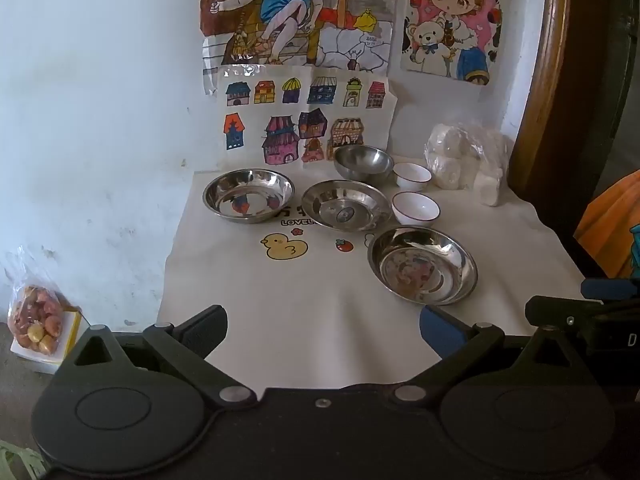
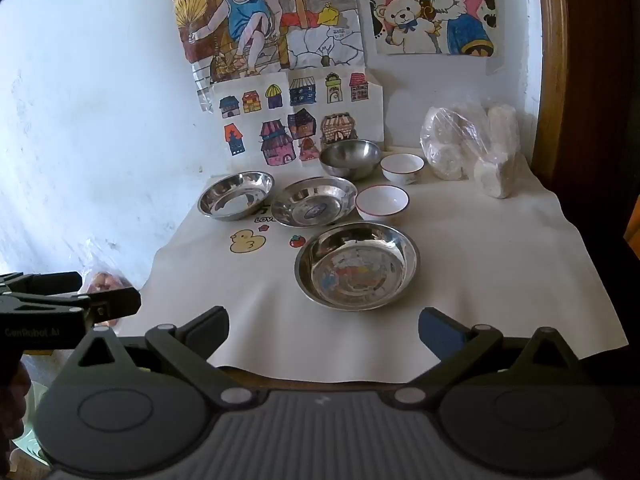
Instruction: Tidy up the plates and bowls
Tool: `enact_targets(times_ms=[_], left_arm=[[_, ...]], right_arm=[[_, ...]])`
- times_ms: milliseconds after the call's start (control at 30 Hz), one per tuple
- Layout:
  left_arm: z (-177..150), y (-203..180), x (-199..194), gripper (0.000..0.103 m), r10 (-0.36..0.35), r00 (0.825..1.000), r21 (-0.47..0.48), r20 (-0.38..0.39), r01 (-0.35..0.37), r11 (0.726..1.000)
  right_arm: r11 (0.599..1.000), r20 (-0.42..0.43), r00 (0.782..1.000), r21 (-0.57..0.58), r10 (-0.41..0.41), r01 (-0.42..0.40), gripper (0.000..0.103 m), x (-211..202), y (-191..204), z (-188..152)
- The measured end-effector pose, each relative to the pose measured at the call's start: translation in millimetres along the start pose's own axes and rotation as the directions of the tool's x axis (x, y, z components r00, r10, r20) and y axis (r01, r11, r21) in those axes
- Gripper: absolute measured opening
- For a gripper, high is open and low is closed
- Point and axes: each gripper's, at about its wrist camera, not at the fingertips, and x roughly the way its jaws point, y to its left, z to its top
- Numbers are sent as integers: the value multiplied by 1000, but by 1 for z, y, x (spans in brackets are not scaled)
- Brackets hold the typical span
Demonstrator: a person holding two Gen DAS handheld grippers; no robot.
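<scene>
Both grippers hang empty with fingers spread wide, low in their frames at the cloth's (image 2: 460, 280) near edge. The nearest plate (image 2: 357, 266) sits just above the right gripper (image 2: 324, 330), centred between its fingers; for the left gripper (image 1: 323, 328) that plate (image 1: 422, 265) lies up and right. I judge the right better placed. Two more plates (image 2: 236, 196) (image 2: 314, 202), a steel bowl (image 2: 350, 158) and two white bowls (image 2: 382, 202) (image 2: 402, 168) sit higher up.

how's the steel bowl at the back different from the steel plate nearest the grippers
The steel bowl is deep with steep rounded walls; the steel plate is shallow with a wide flat base. The bowl stands at the back by the drawings on the wall, the plate at the front of the cloth. The bowl's inside looks dull grey, while the plate mirrors colours. Both are empty, upright and round.
</scene>
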Motion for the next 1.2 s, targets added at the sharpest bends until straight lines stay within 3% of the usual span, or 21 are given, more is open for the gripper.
enact_targets(times_ms=[1200], left_arm=[[-3, 0, 2, 102, -7, 1000, 1, -5, 7, 1000]], right_arm=[[1000, -1, 1000, 5, 0, 0, 103, -3, -4, 0]])
